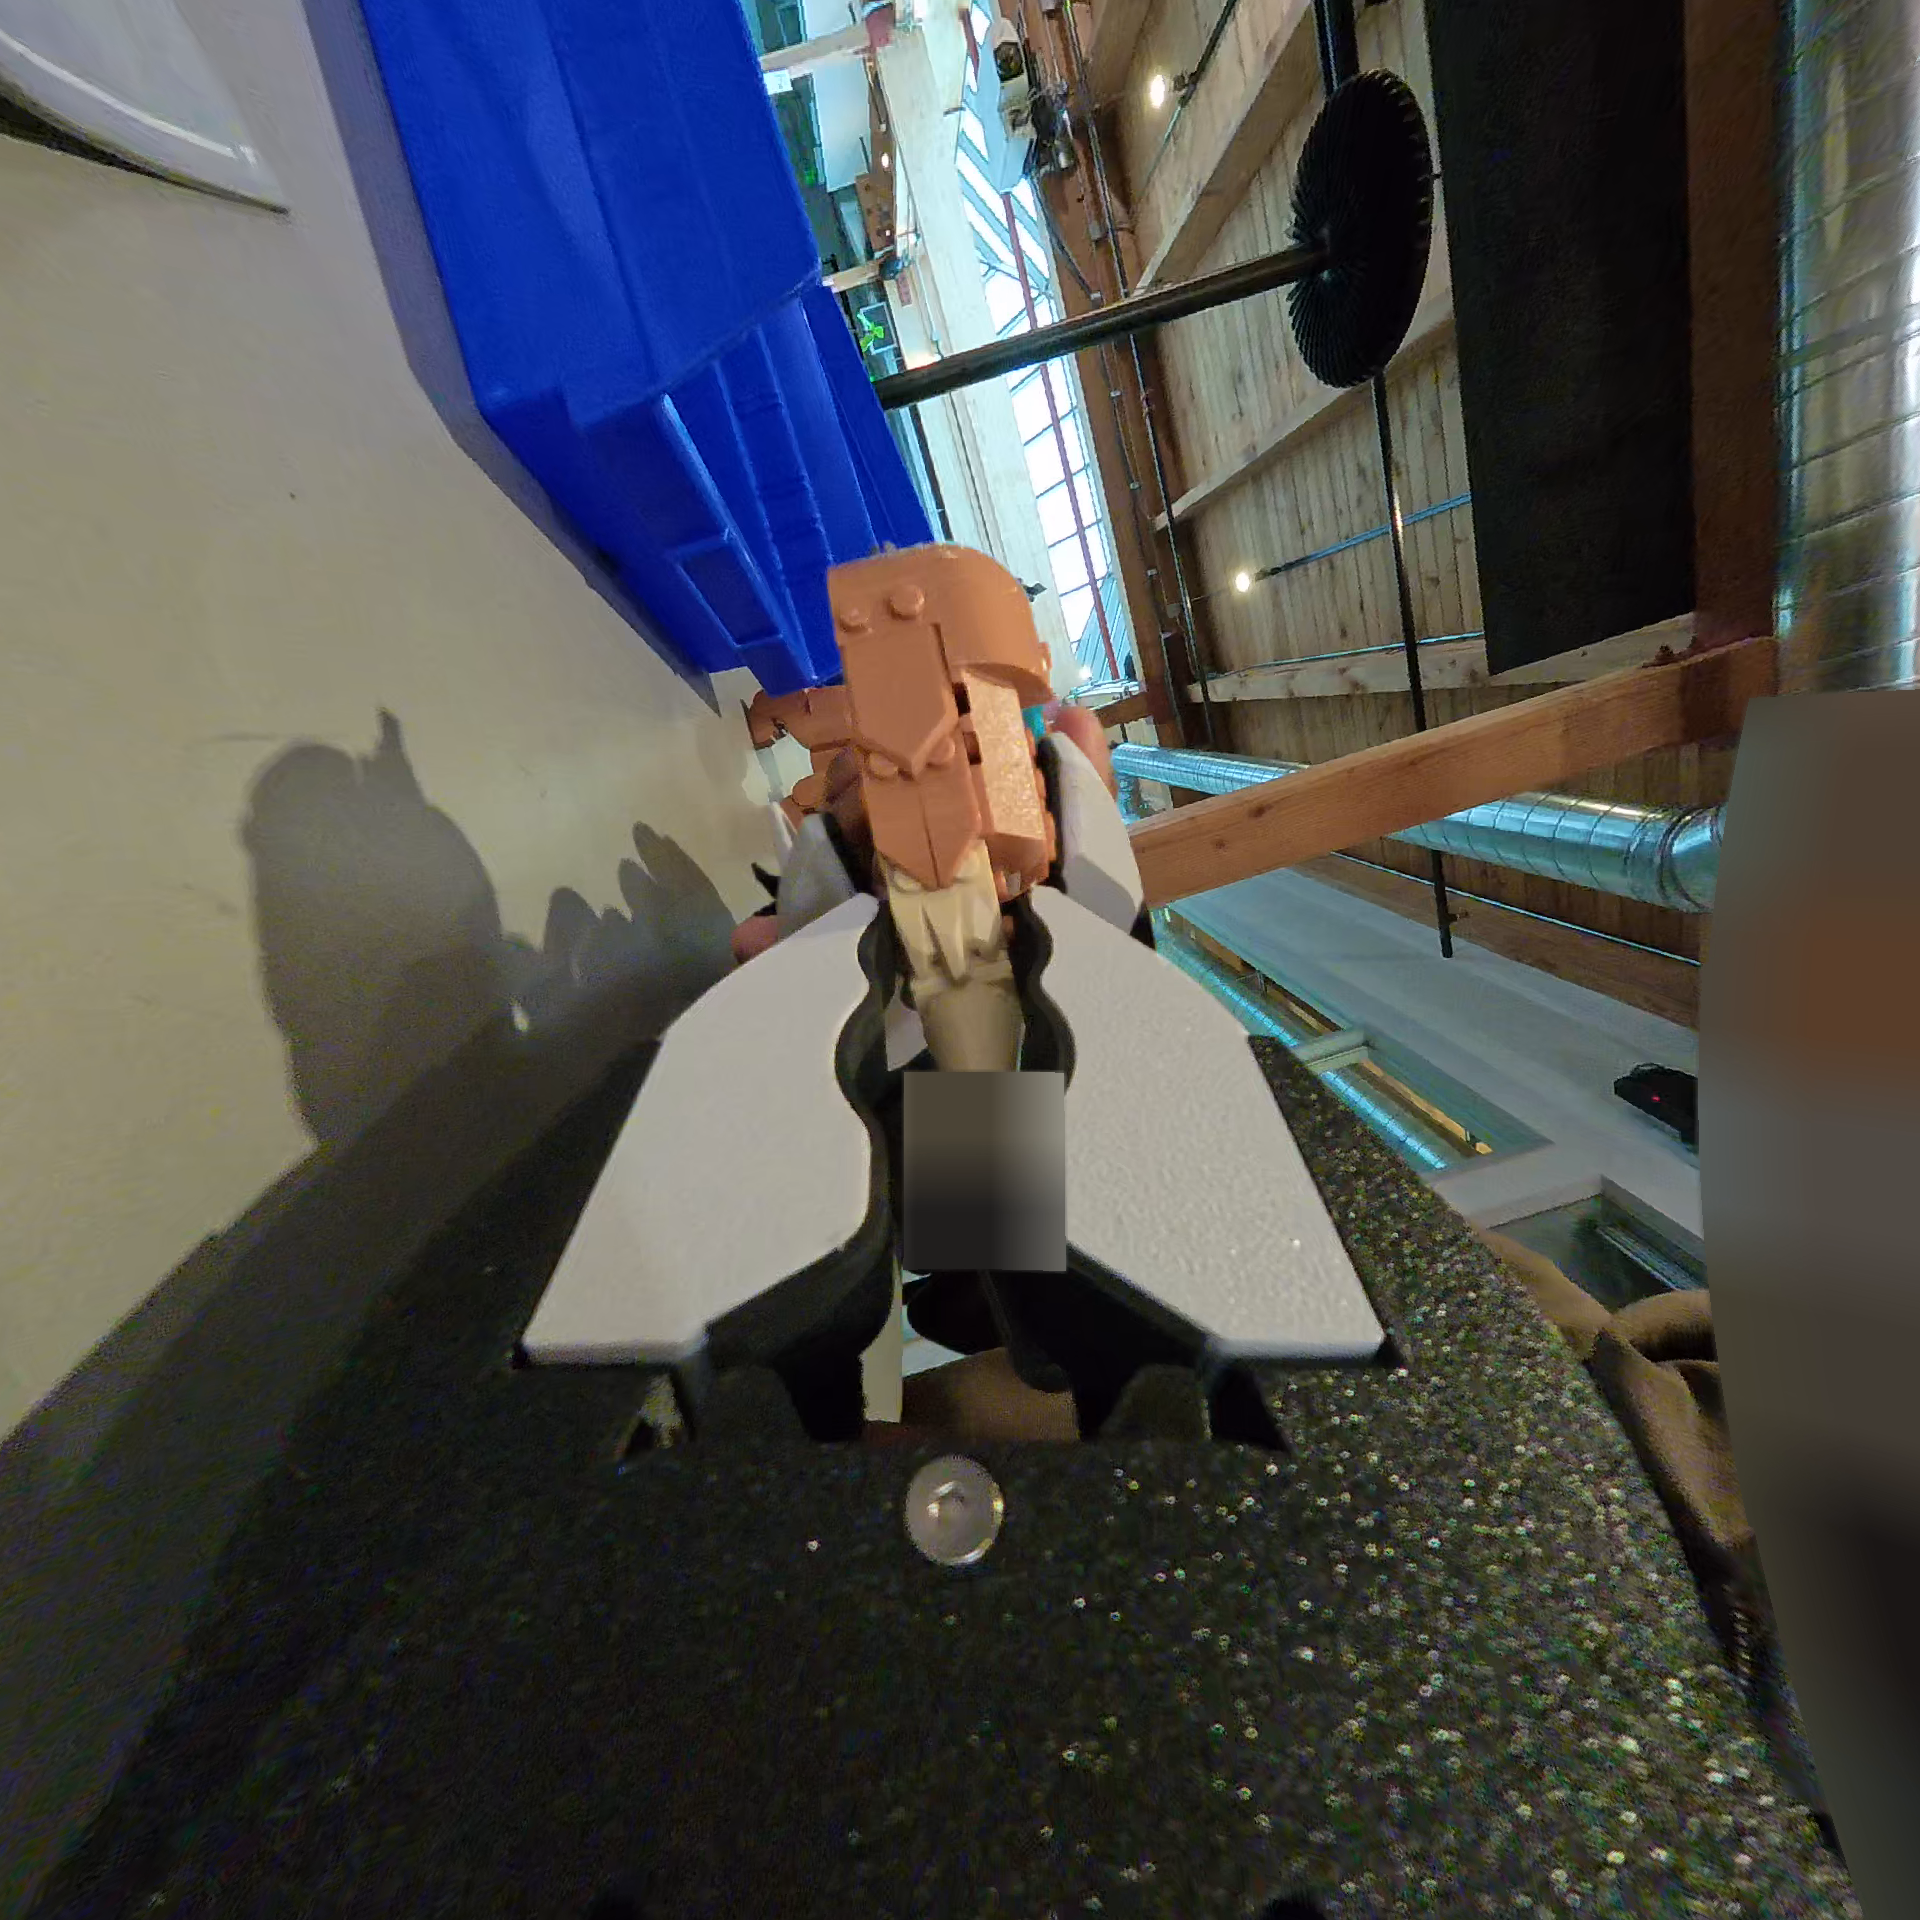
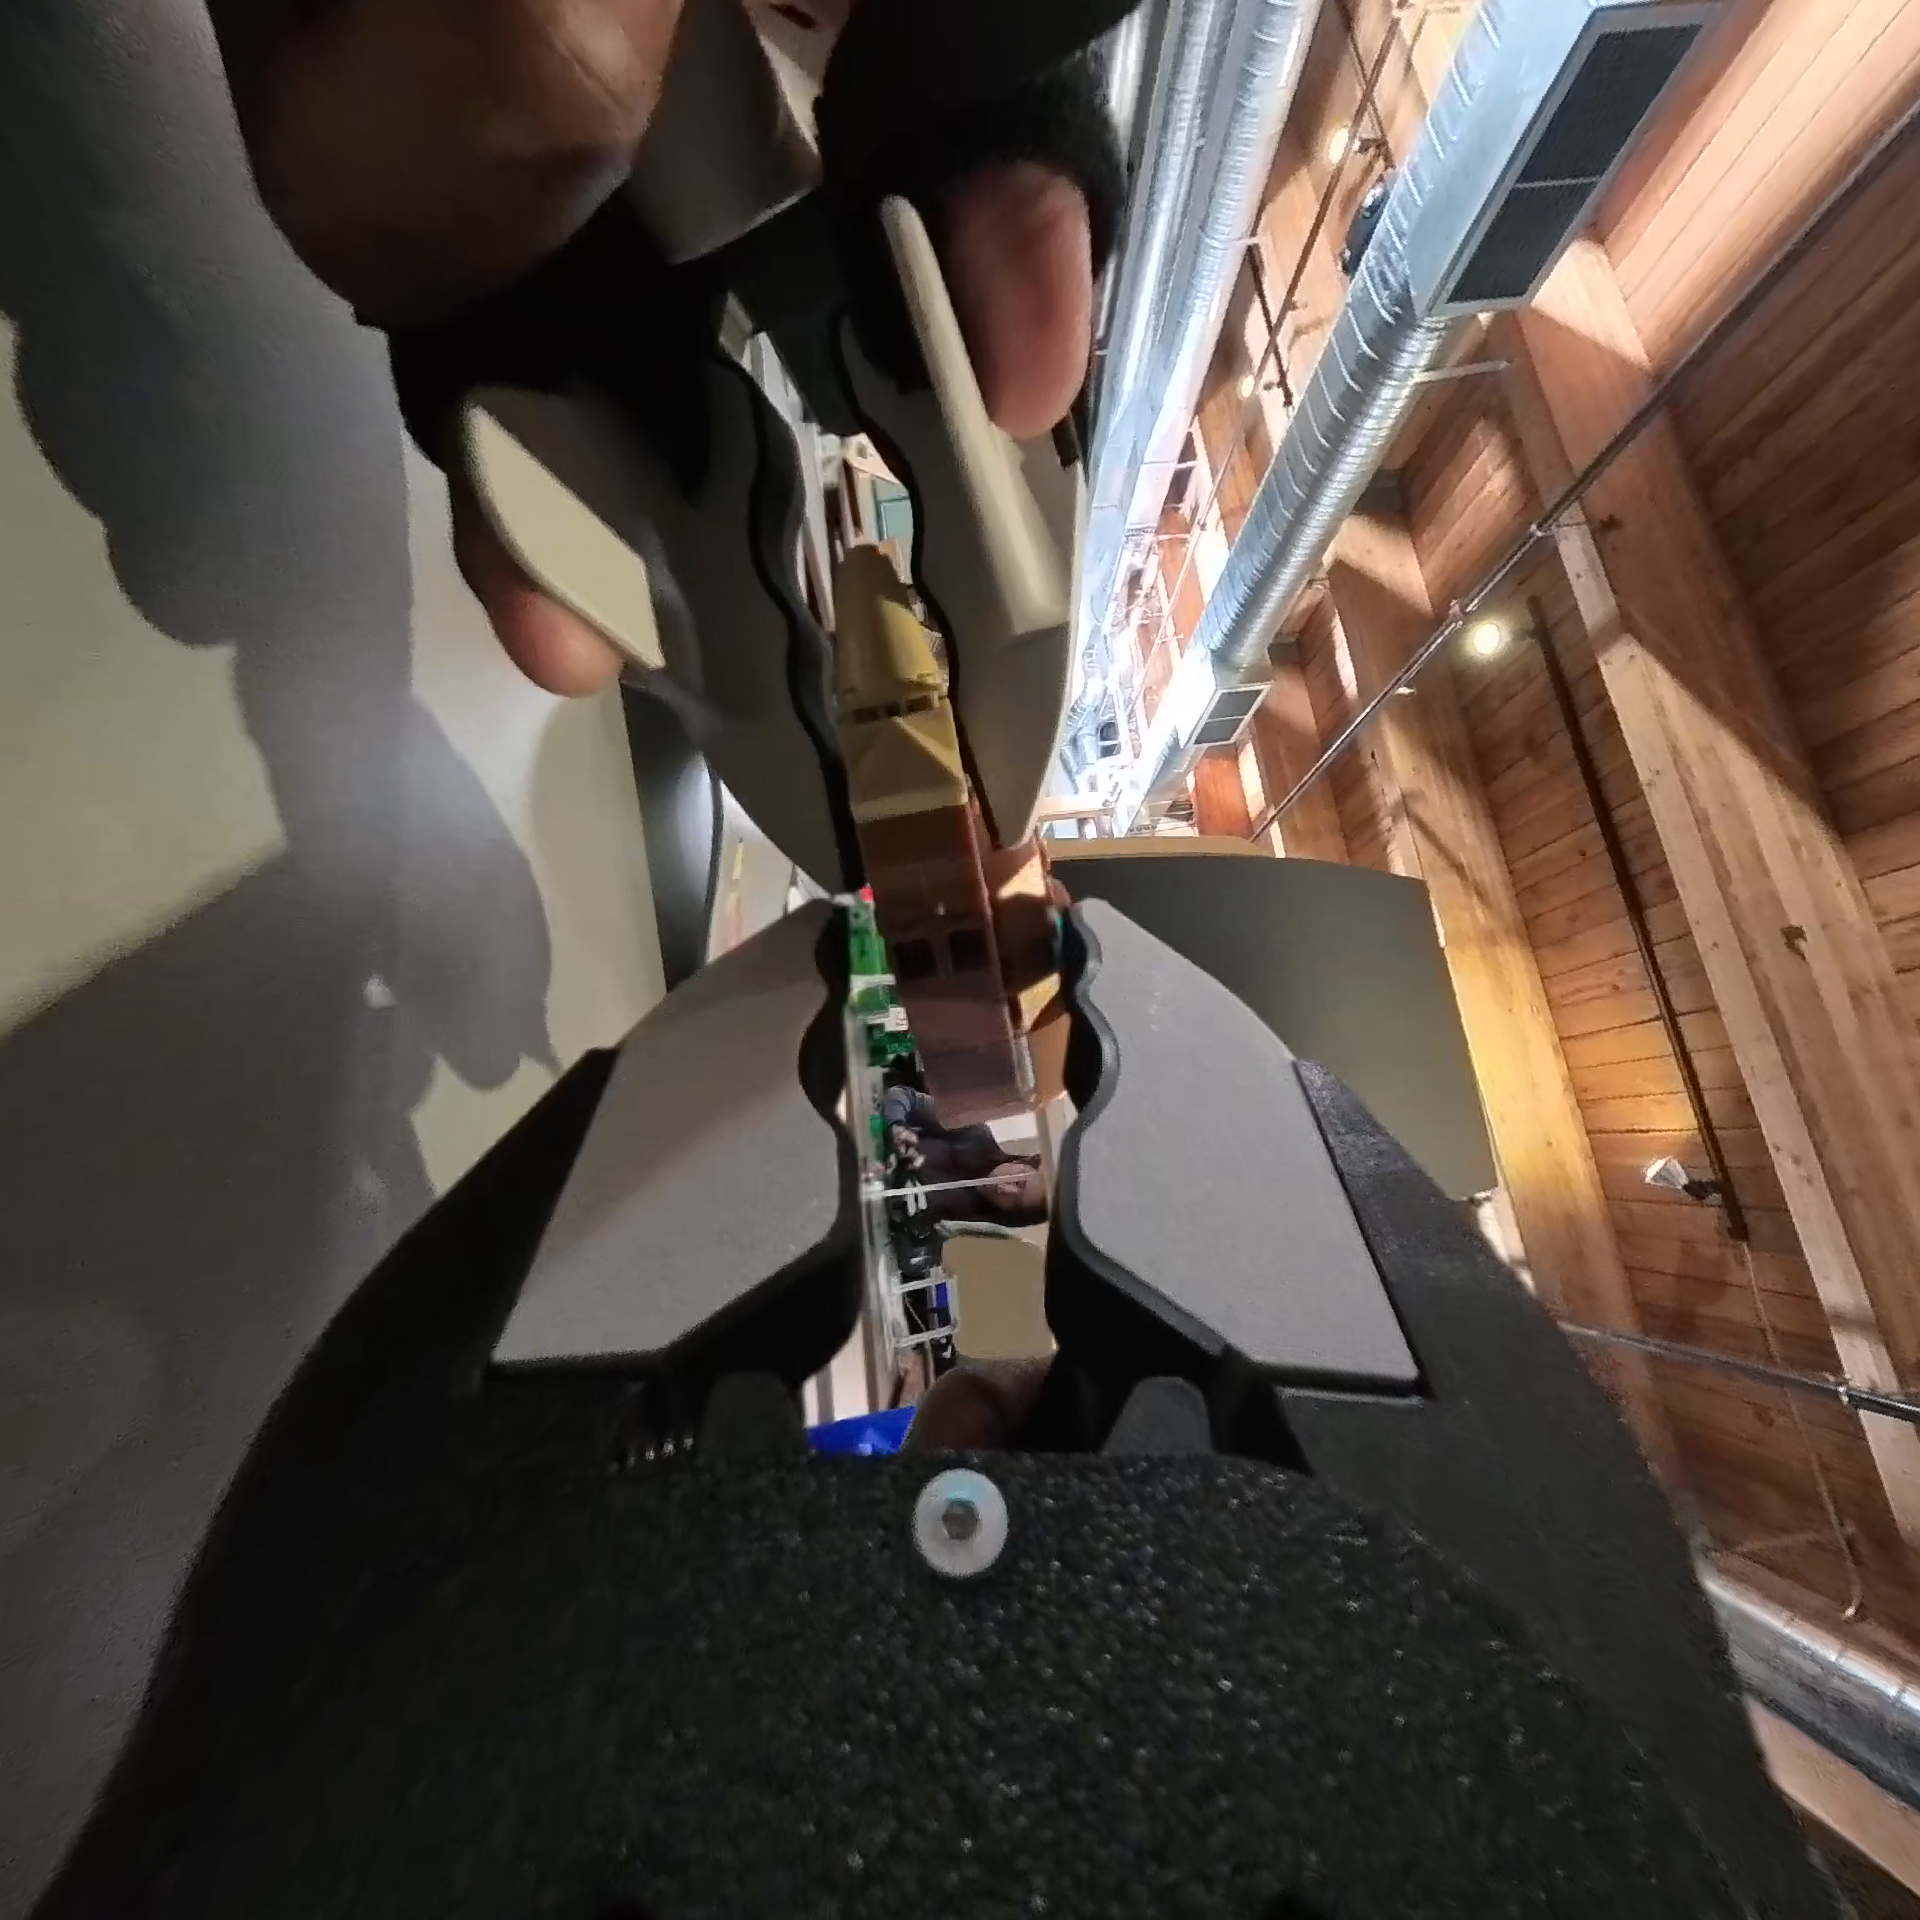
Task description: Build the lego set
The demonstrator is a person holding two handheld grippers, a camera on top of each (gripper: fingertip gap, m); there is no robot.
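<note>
Between the fingers of my left tongs (image 1: 961, 966) sits the tan tapered end of the lego model (image 1: 935, 748), clamped tight, with the model's long axis running straight out along the fingers and its brown studded body standing beyond the tips, held up in the air, off the counter (image 1: 208, 644). From the far side my right tongs (image 2: 956, 935) face it nose to nose: their fingers bracket the brown end of the same model (image 2: 935, 956), but they stand a little apart and I cannot tell whether the pads touch the brick. Both tongs are thus on one line, the model between them, so any press or pull would, I judge, have to go along that axis. Left of the model stand blue bins (image 1: 623, 312) against the counter.
</note>
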